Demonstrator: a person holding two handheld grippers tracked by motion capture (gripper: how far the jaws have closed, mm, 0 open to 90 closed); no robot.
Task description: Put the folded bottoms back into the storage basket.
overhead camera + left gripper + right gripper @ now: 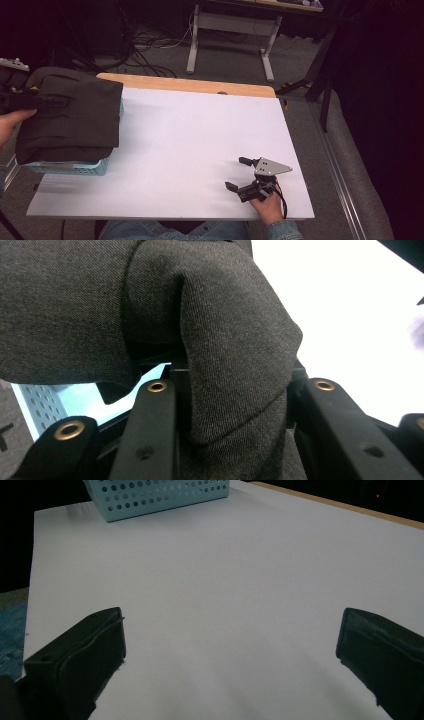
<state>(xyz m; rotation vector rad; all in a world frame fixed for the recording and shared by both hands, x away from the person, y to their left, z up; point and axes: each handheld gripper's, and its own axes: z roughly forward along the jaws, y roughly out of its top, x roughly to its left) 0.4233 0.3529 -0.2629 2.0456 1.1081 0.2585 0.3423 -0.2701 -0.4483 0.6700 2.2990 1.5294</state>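
The left gripper (47, 101) is clamped on a fold of the dark cloth (75, 117). In the left gripper view the thick fold (235, 370) fills the gap between the two black jaws, so the cloth is held tight. The cloth is a folded dark grey bundle. It sits on top of the light blue basket (75, 167) at the left edge of the table (200, 145), and it hangs a little over the basket's rim. The gripper comes in from the left side and bites the cloth near its far left part, so most of the cloth lies to the right of the claw, toward the middle of the table. The long side of the bundle seems to run from the back of the table to the front. The left hand (11, 122) is right at the cloth. The right gripper (240, 175) is well apart from it, low on the table's right side, with its jaws wide apart and nothing between them. It points across the white top toward the basket (155, 497). I think the next move is for the left hand, since it is the near one and already has the cloth.
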